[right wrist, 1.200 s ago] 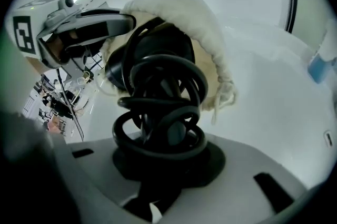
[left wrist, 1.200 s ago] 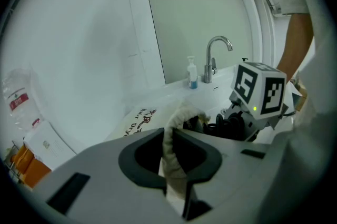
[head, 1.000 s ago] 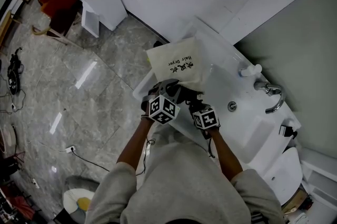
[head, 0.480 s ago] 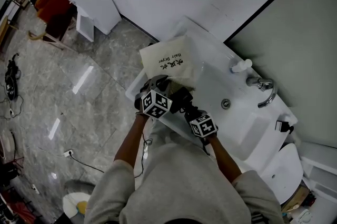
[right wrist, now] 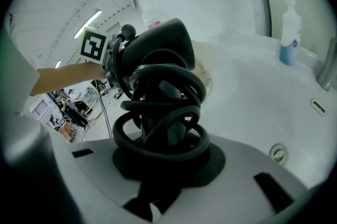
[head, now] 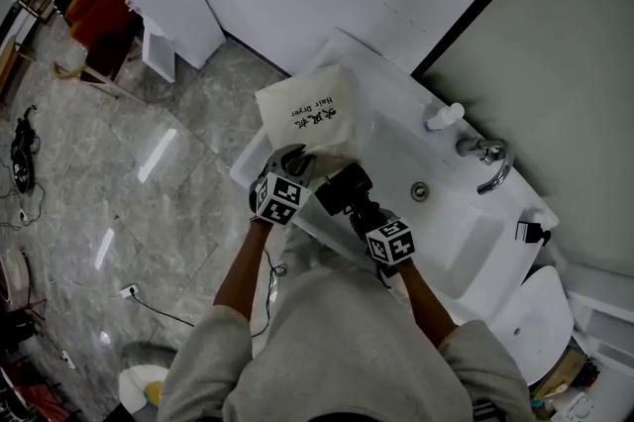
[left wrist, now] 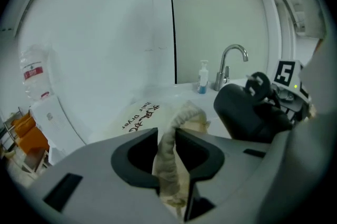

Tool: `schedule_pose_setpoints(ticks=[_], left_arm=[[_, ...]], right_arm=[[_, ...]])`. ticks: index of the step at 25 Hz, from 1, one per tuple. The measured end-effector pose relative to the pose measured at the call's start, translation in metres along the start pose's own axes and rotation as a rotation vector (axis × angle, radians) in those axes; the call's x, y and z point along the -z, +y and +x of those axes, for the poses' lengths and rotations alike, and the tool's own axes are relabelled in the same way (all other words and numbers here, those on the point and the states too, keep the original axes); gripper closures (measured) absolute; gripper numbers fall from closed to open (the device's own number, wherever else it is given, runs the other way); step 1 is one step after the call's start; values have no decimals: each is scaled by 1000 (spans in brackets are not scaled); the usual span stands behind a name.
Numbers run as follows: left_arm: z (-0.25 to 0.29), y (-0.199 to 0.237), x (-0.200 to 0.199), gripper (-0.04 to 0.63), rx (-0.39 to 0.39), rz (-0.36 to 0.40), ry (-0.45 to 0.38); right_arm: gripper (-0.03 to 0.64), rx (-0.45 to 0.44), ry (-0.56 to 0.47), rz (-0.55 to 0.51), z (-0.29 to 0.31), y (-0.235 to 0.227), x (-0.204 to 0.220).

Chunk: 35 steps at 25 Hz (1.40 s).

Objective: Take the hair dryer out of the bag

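Grips bag (head: 309, 113) rim in left tool (left wrist: 166, 139), jaws just easing apart; clamps hair dryer (right wrist: 158, 60) in right tool (right wrist: 160, 162). Stands over white worktop (head: 369, 78) with sink (head: 396, 162), grey marble floor (head: 149, 172) alongside.

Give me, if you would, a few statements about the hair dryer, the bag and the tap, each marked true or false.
1. The right tongs grip the hair dryer. True.
2. The hair dryer sits inside the bag. False: it is outside, beside the bag's mouth.
3. The cord is coiled round the dryer's handle. True.
4. The bag lies on the floor. False: it lies on the counter.
5. Water runs from the tap. False: none shows.
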<state>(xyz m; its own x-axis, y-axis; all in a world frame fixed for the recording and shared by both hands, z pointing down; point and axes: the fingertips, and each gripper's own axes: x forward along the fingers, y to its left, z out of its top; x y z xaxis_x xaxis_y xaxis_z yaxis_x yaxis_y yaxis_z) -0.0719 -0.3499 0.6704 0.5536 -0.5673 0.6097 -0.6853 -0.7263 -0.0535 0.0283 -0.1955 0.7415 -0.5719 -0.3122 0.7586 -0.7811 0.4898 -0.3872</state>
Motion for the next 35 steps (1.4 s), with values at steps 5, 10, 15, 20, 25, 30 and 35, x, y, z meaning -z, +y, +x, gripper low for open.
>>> schedule_pose_setpoints(ticks=[5, 10, 15, 20, 25, 30, 35], left_arm=[[-20, -9, -4, 423, 15, -160, -72], [-45, -10, -11, 423, -72, -209, -140], [-79, -13, -13, 572, -159, -256, -195], [-103, -18, -17, 575, -210, -313, -232], [-123, -24, -25, 575, -261, -325, -265], [-145, -22, -30, 575, -305, -315, -299], [-164, -9, -36, 575, -323, -316, -343]], right_arm=[[512, 22, -111, 28, -19, -7, -16], [512, 26, -229, 30, -36, -12, -43], [512, 34, -327, -10, -56, -13, -77], [512, 14, -421, -39, -74, -8, -106], [512, -7, -486, -80, -87, 0, -130], [512, -14, -537, -123, -95, 14, -149], [512, -6, -598, -150, -109, 31, -173]])
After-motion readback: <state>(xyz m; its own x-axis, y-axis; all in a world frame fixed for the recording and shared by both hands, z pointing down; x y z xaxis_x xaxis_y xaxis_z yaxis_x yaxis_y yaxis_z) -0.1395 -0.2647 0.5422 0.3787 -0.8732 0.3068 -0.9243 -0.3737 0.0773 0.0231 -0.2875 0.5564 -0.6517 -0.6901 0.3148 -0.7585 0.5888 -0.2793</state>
